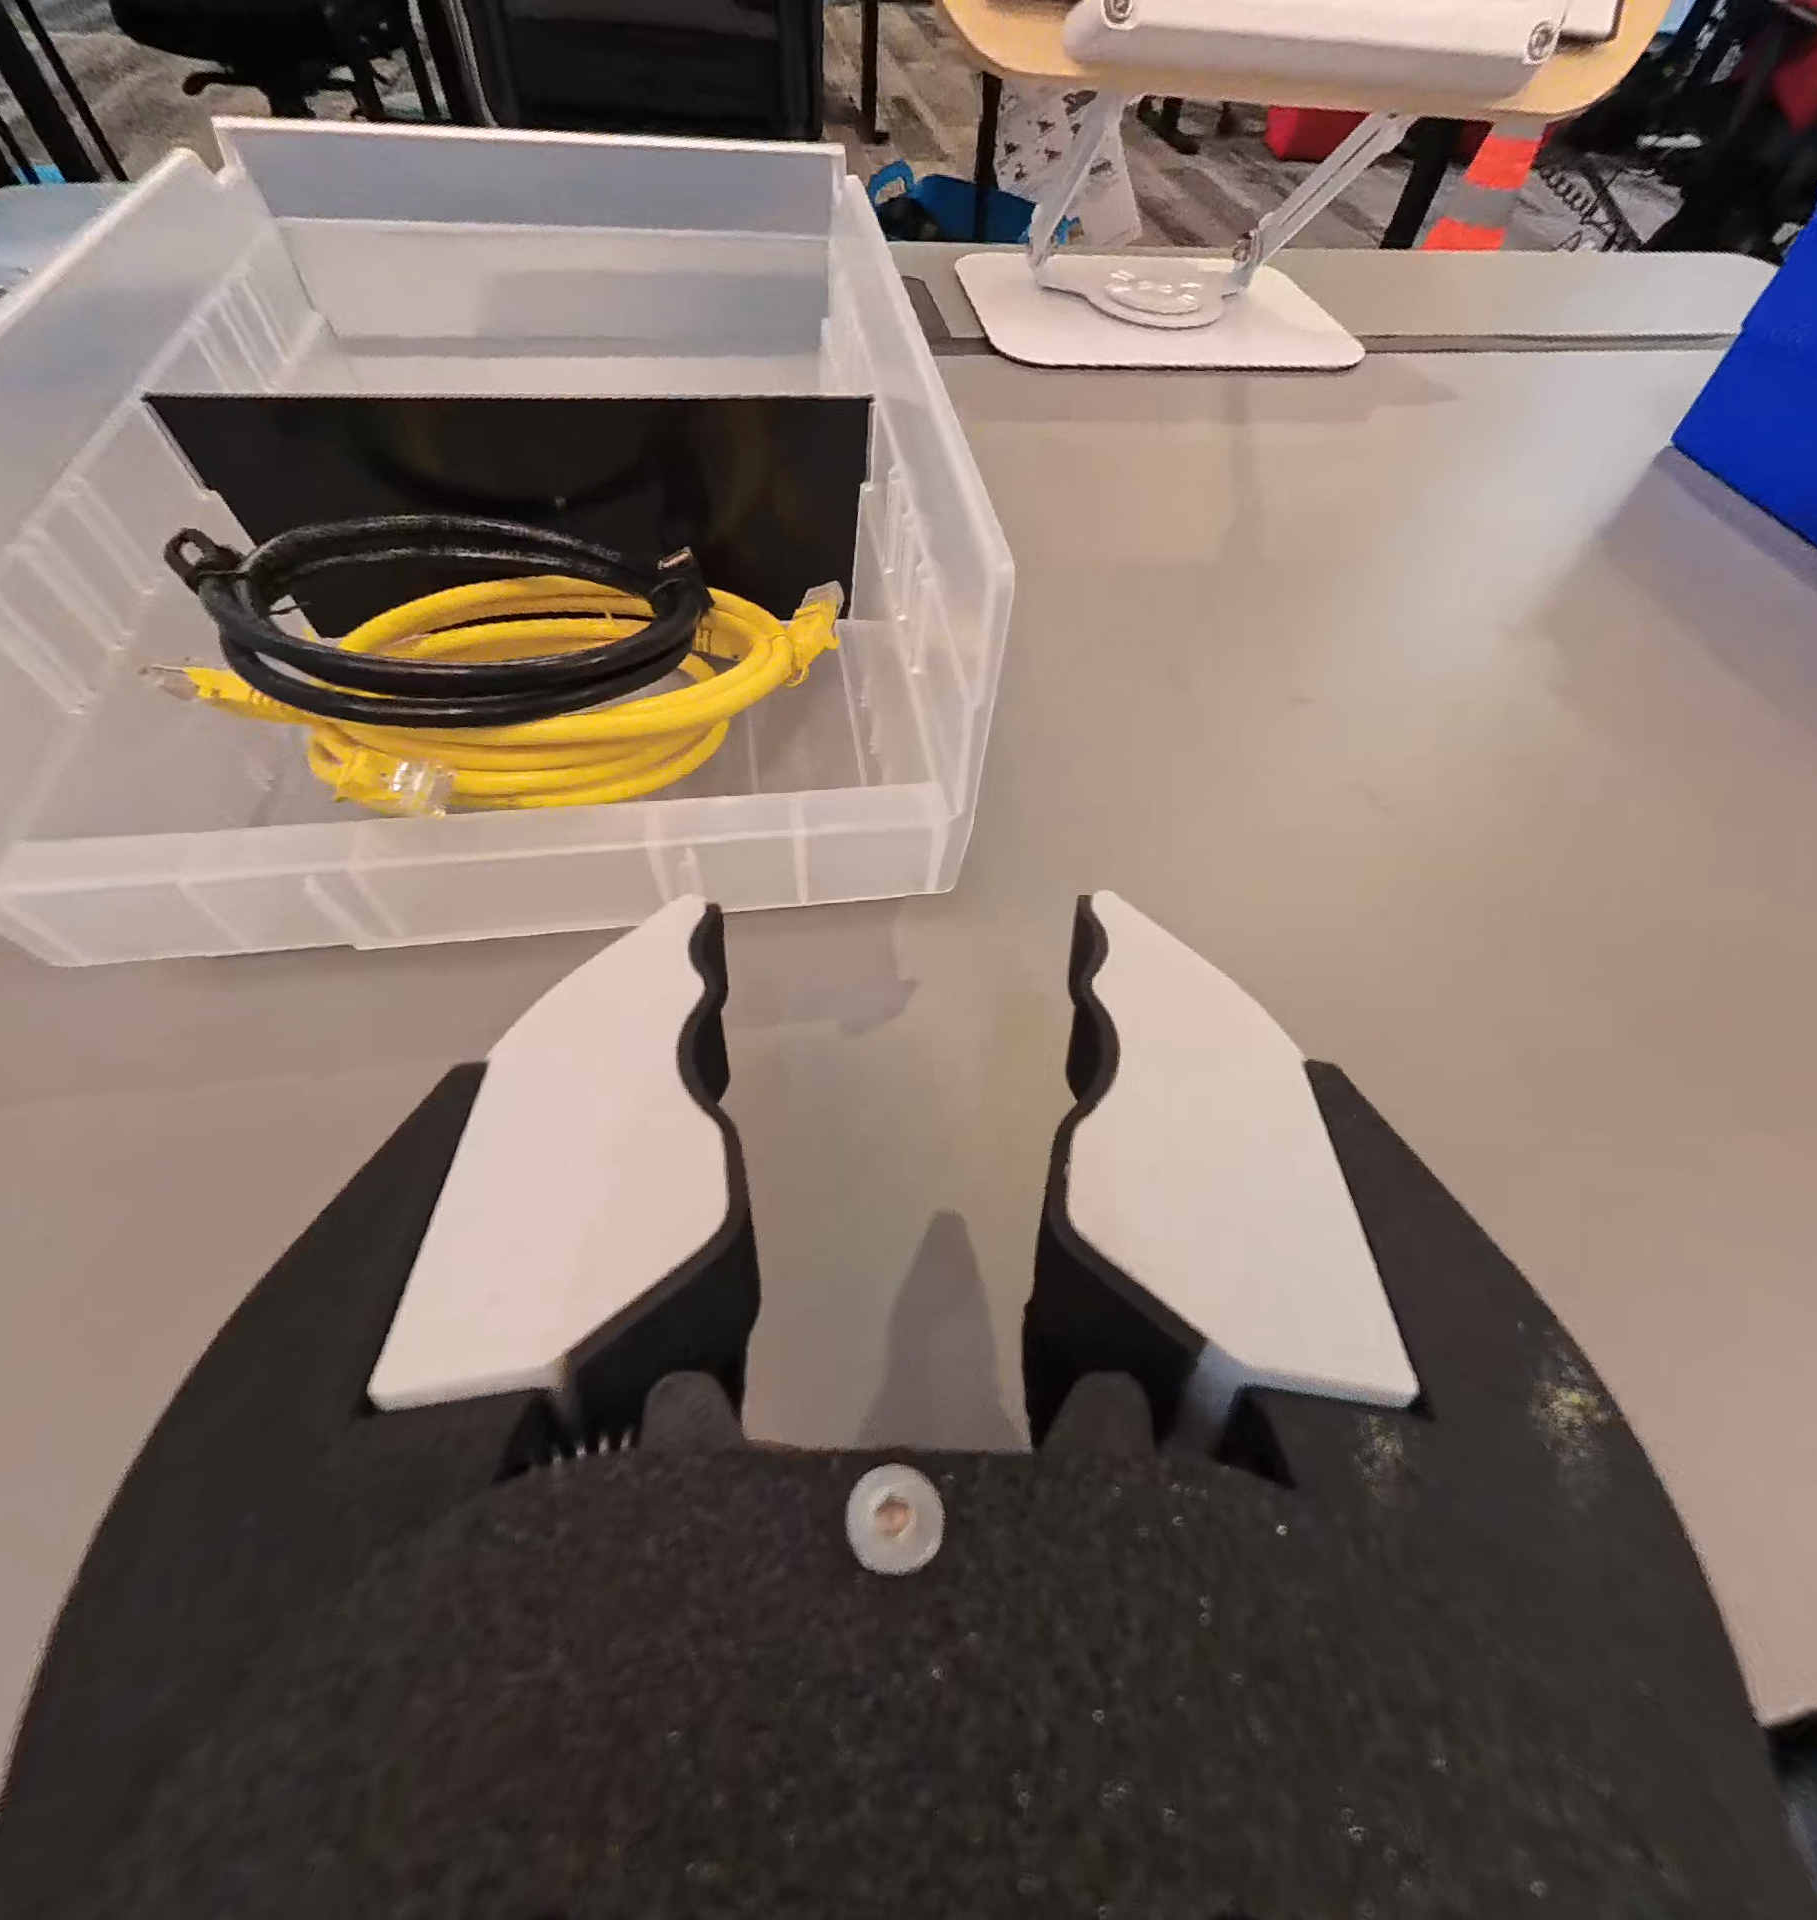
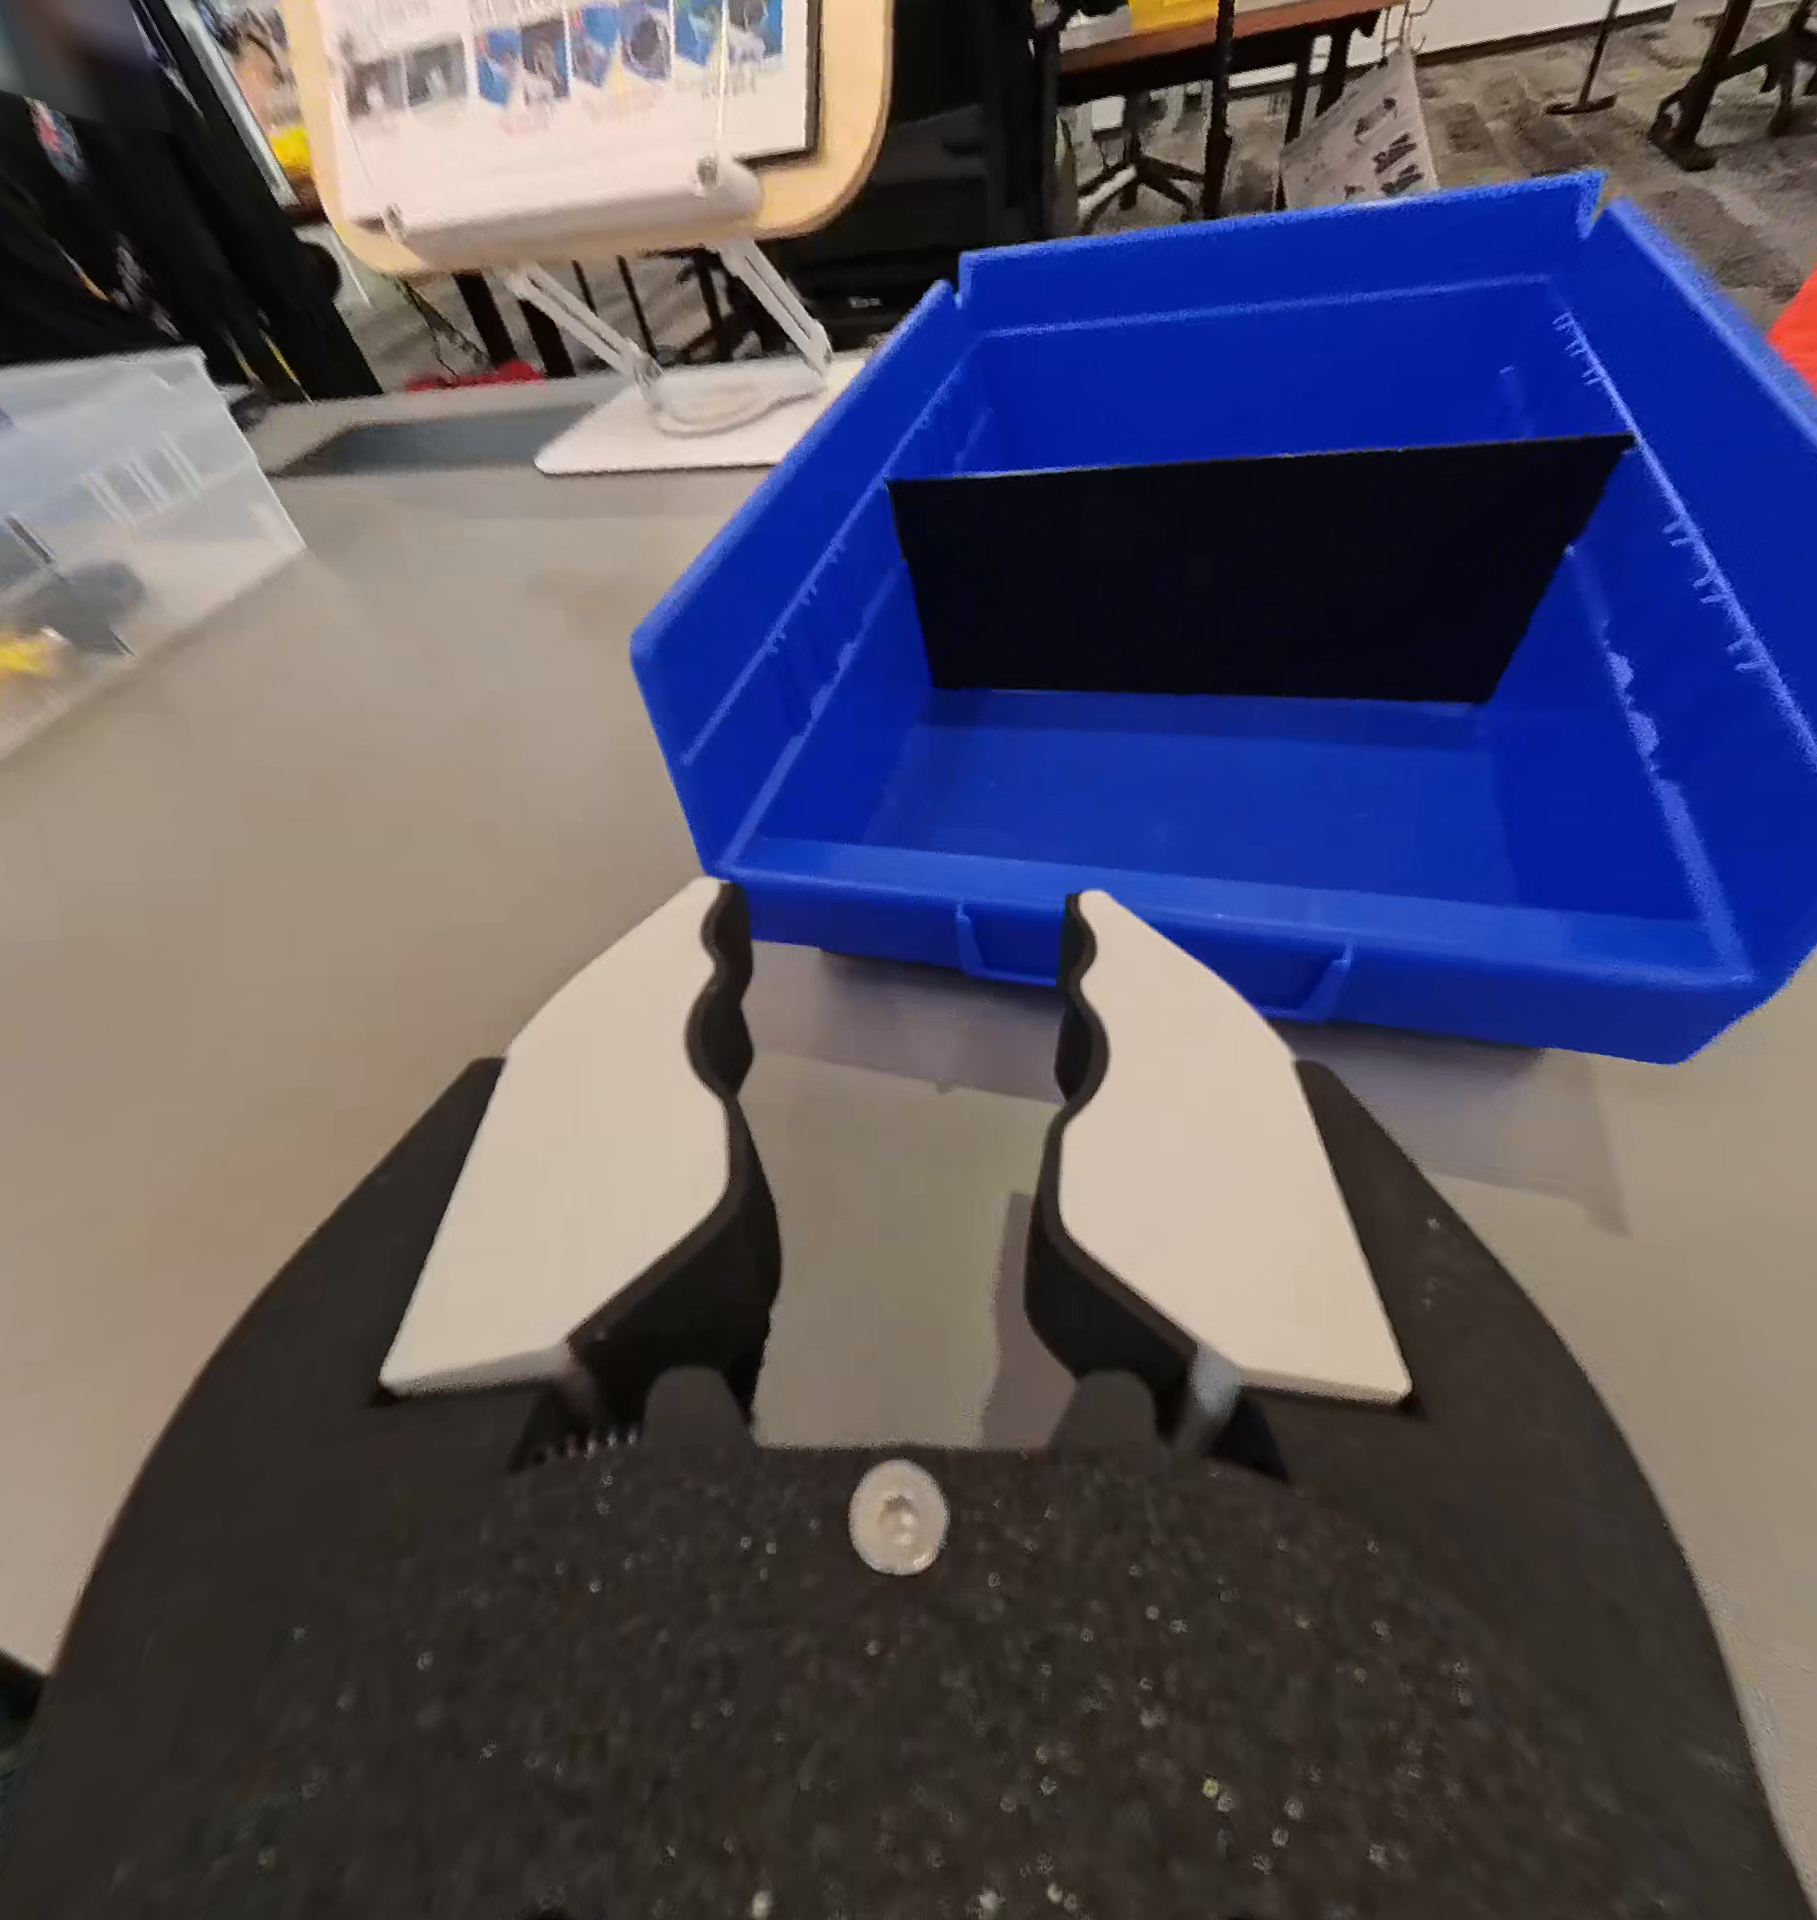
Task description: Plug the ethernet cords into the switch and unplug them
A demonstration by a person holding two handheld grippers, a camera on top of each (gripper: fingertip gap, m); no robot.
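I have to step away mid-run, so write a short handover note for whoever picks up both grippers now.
Left gripper: open, empty, above the grey table beside the clear plastic bin.
Right gripper: open, empty, before the blue plastic bin.
Coiled yellow ethernet cords and coiled black cord lie in the clear bin's front compartment.
Blue bin's front compartment: nothing visible. No switch in view.
Done: nothing plugged.
Left: find the switch, plug, unplug.

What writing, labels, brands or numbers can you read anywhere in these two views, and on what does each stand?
None can be read or quoted.
Poster board on the white stand: printed pictures and lines, too blurred.
Clear bin, blue bin, yellow cords, black cord: no markings visible.
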